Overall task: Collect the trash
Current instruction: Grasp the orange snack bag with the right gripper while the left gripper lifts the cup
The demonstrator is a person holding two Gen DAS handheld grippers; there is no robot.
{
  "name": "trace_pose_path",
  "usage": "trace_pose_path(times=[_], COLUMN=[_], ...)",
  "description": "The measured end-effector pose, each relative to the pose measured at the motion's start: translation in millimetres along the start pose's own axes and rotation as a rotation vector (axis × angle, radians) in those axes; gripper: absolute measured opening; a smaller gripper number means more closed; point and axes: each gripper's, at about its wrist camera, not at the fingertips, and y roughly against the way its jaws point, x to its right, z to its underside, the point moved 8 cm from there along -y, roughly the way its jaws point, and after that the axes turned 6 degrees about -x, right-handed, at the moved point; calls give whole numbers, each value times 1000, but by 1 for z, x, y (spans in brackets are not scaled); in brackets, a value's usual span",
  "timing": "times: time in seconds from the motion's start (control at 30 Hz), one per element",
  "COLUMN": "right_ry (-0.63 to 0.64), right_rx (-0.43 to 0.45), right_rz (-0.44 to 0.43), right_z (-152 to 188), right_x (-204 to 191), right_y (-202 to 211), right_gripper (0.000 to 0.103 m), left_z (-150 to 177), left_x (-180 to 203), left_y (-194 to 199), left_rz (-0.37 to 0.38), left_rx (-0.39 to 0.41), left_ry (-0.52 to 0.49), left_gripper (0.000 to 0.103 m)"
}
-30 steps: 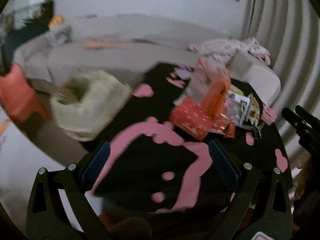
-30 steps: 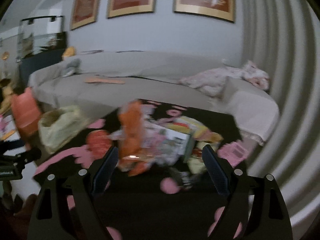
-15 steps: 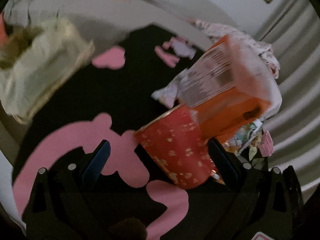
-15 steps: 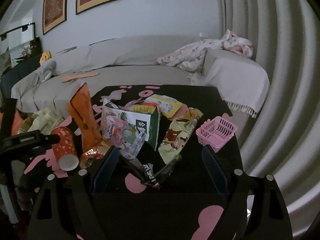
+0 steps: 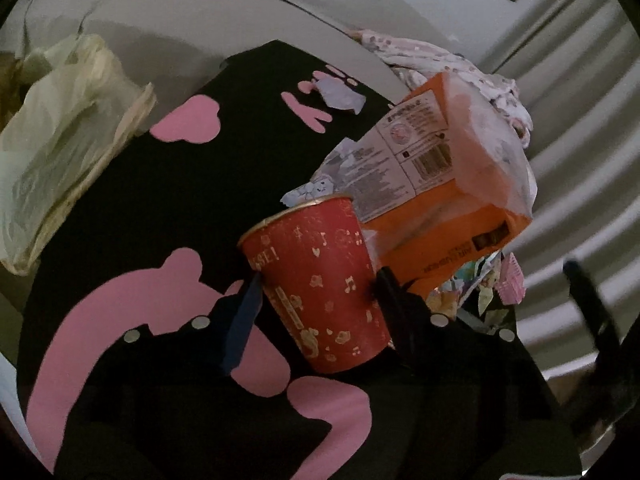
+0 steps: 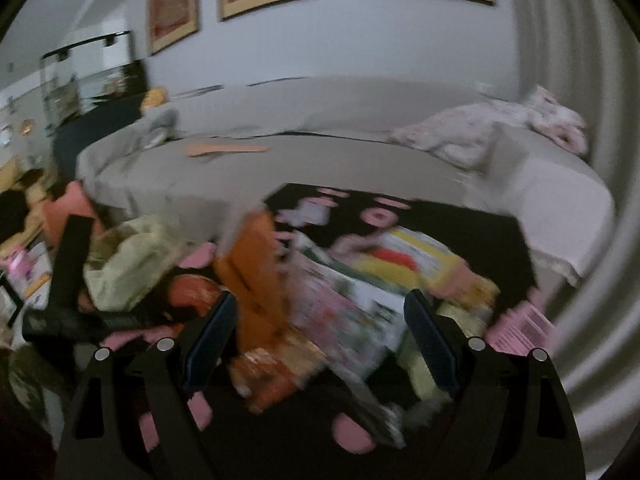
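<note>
A red paper cup (image 5: 320, 288) with gold print lies tilted on the black table (image 5: 160, 208), rim towards the upper left. My left gripper (image 5: 318, 280) straddles the cup; its jaws are closing and both pads touch the cup's sides. An orange packet (image 5: 440, 200) leans right behind the cup. In the blurred right wrist view, my right gripper (image 6: 320, 300) stands open over a pile of wrappers (image 6: 360, 300) and the orange packet (image 6: 256, 272), with nothing gripped. The red cup (image 6: 192, 292) and the dark left gripper body (image 6: 100, 320) show at the left.
A yellowish plastic bag (image 5: 60, 152) hangs open at the table's left edge, also seen as the bag (image 6: 128, 268). A grey sofa (image 6: 320, 152) runs behind the table. A small pink basket (image 6: 520, 324) sits at the right of the pile.
The left jaws have narrowed from wide open until both pads meet the red cup. The right gripper has swung to the left, so the pile sits further right in its blurred view.
</note>
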Motion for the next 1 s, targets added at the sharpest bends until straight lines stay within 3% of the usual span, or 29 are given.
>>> trace_pose_path(times=[0.13,0.3,0.37,0.4,0.5,0.73,0.83,1.0], right_ry=[39,64,76,80,53,-3,-18,-42], right_rx=[-5,-81,-97,-118,-96,-28,-2,35], right_rz=[-32,-57,-60,-65,-91,-52,-40,-42], right_z=[-28,-47,-48,-47,-49,-54,-55,-58], right_x=[-21,-38,-40,-40,-28,12,25,38], right_y=[-23,-69,-80,-84,-80,-44,-30,-11], right_gripper=[82,79,42,35,32,26,26,26], left_z=[-4,-4,-4,-5,-7,-18,-19,-21], left_x=[-7,-14,-15,-16,-13,-3,-1,14], left_y=[1,2,1,0,-4,-28,-38,-14], left_rz=[-36,-38,-32,-27,-23,-51,-42,-28], left_rx=[16,6,-2,-8,-26,-89,-123,-61], left_ry=[-24,-22,-20,-19,-20,-8,17,-32], left_gripper=[63,72,72,73,75,75,62,59])
